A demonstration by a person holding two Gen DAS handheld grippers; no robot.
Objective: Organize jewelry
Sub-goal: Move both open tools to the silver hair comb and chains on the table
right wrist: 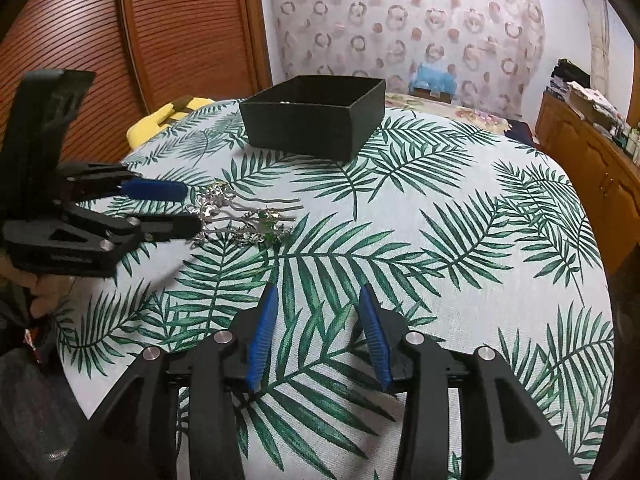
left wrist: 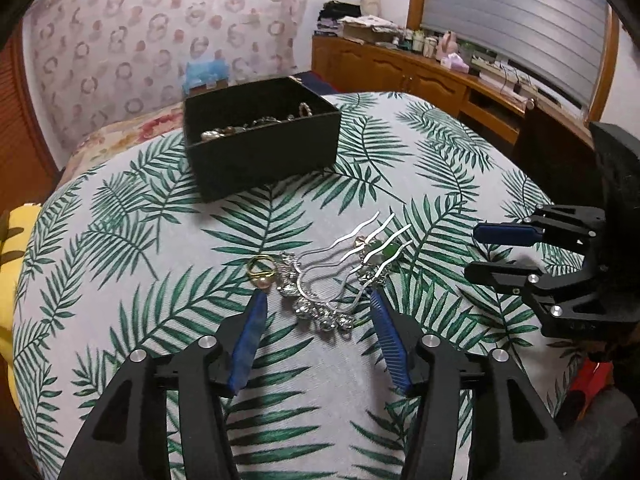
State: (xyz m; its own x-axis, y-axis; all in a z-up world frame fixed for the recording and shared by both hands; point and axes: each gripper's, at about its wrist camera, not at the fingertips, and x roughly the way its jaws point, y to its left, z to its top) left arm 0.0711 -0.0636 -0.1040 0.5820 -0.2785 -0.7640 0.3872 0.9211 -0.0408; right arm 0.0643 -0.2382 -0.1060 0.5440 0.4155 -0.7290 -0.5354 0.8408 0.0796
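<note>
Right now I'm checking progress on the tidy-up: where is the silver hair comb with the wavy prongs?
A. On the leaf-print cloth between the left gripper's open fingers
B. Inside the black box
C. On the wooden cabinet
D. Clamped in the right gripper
A: the silver hair comb lies on the leaf-print cloth between the open left gripper fingers, outside the black box.
</note>
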